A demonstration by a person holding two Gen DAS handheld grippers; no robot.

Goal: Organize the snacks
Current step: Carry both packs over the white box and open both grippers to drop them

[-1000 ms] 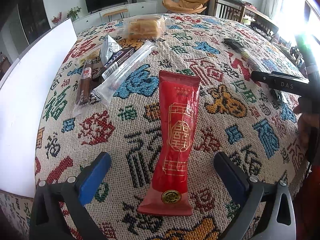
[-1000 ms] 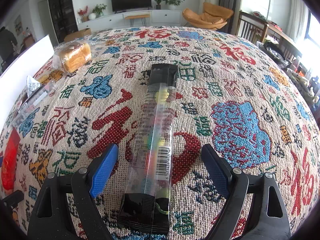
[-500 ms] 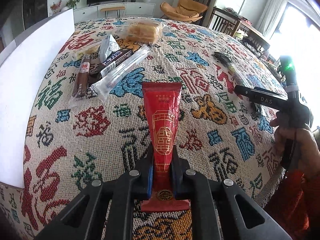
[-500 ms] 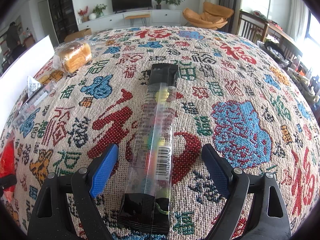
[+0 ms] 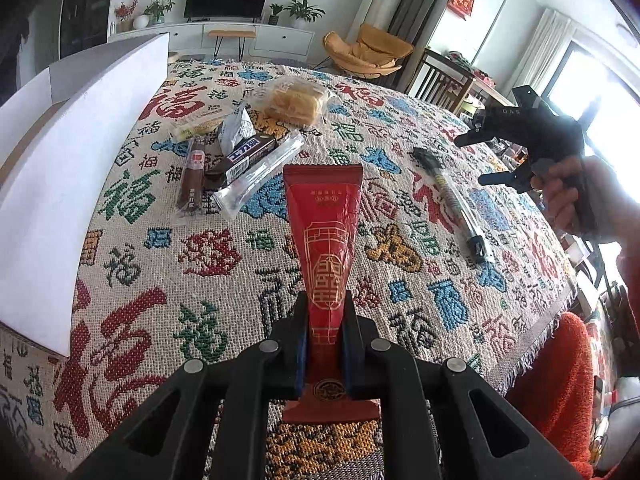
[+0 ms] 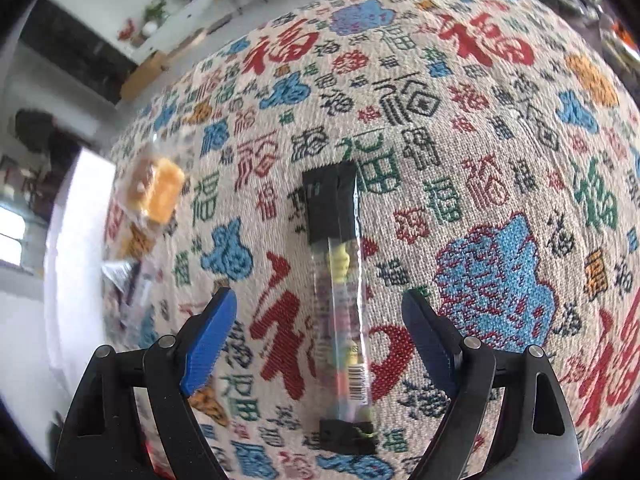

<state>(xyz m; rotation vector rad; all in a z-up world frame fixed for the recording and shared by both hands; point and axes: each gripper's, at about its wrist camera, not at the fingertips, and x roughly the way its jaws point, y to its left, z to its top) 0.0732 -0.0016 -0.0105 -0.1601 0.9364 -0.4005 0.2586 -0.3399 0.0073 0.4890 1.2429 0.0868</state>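
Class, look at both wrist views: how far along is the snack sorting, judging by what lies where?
Done: several snacks sit grouped beside the white box. In hand: the left claw is shut on the red packet. Left: the clear candy tube lies alone on the cloth between the open right claw's fingers, ungripped.

Red snack pouch (image 5: pixel 326 248) with gold print: long, flat, lower end pinched, far end lifted off the cloth. Clear candy stick pack (image 6: pixel 340 292) with black ends lies flat, alone. Near the white board: bagged bread (image 5: pixel 294 102), brown sausage stick (image 5: pixel 192 178), dark bar (image 5: pixel 242 156), clear tube pack (image 5: pixel 260 174), clustered and overlapping.
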